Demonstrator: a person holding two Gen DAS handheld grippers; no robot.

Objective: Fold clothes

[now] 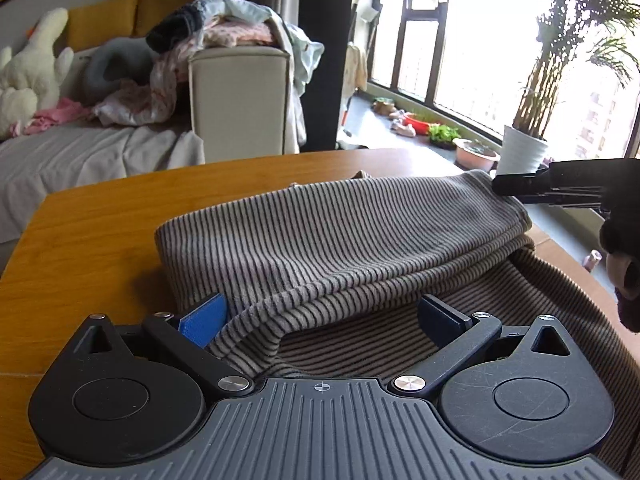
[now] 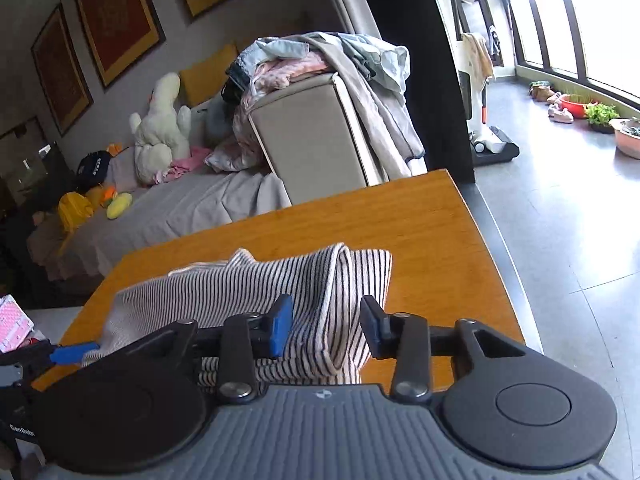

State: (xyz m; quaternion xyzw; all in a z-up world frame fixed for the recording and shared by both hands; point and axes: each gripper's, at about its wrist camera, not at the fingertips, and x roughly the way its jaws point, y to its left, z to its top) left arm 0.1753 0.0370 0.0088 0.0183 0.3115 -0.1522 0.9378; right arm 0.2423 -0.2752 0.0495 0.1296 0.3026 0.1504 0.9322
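The striped garment [image 1: 340,236] is lying folded over on the wooden desk [image 1: 100,232], its upper layer doubled back across the lower one and a thick fold edge running towards you. Your left gripper [image 1: 320,316] is sitting low over the near edge with its jaws spread wide; the cloth is bunching between them, brushing the blue pad [image 1: 204,320] on one side but not pinched. Your right gripper [image 2: 326,328] is hovering at the garment's other end, its jaws parted with a rolled fold of the fabric standing between them; the left pad seems to be touching the cloth, though the gap on the other side suggests nothing is clamped. Beyond the desk, a sofa [image 2: 312,136] is carrying a heap of loose clothes [image 2: 320,60] on its armrest, with a white plush toy [image 2: 160,128] sitting further along. Potted plants [image 1: 524,148] are standing by the window.
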